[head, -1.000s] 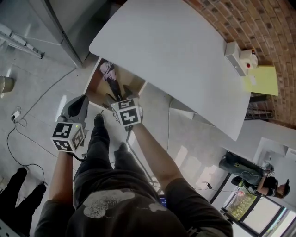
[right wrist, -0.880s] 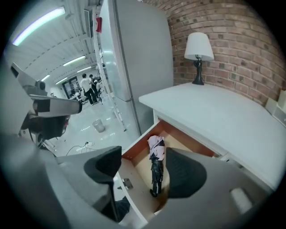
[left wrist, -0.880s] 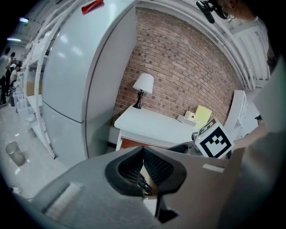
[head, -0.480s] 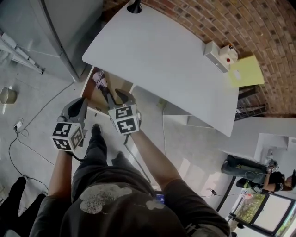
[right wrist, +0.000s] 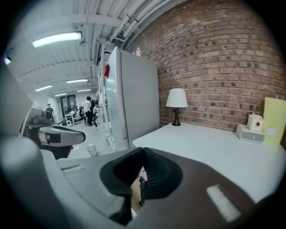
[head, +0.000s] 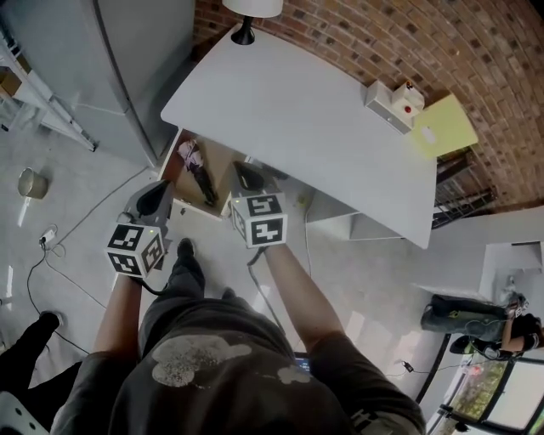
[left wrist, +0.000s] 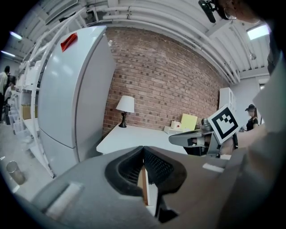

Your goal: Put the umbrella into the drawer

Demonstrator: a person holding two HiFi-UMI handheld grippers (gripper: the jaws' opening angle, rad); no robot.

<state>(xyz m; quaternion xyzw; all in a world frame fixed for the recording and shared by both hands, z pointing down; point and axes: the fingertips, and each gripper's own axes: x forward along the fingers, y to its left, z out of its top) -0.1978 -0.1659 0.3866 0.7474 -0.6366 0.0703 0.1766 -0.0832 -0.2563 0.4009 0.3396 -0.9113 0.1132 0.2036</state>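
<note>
The umbrella [head: 202,176], dark with a pink end, lies in the open wooden drawer [head: 223,161] under the left edge of the white table [head: 306,119]. My left gripper [head: 160,190] hangs just left of the drawer, above the floor, shut and empty. My right gripper [head: 246,175] is over the drawer's right side, also shut on nothing. In the left gripper view the jaws of the left gripper [left wrist: 143,150] meet with only the drawer edge behind them. In the right gripper view, below the right gripper [right wrist: 143,151], a strip of the umbrella [right wrist: 140,182] shows far off.
A lamp [head: 246,13], a white box [head: 387,102] and a yellow pad [head: 442,127] stand on the table's far side. A grey refrigerator [head: 127,51] is left of the table. A tin [head: 32,183] and cables lie on the floor; another person's legs [head: 25,340] are at lower left.
Both grippers have lifted up and away from the drawer. The umbrella stays lying in the drawer. More of the table and the brick wall has come into view.
</note>
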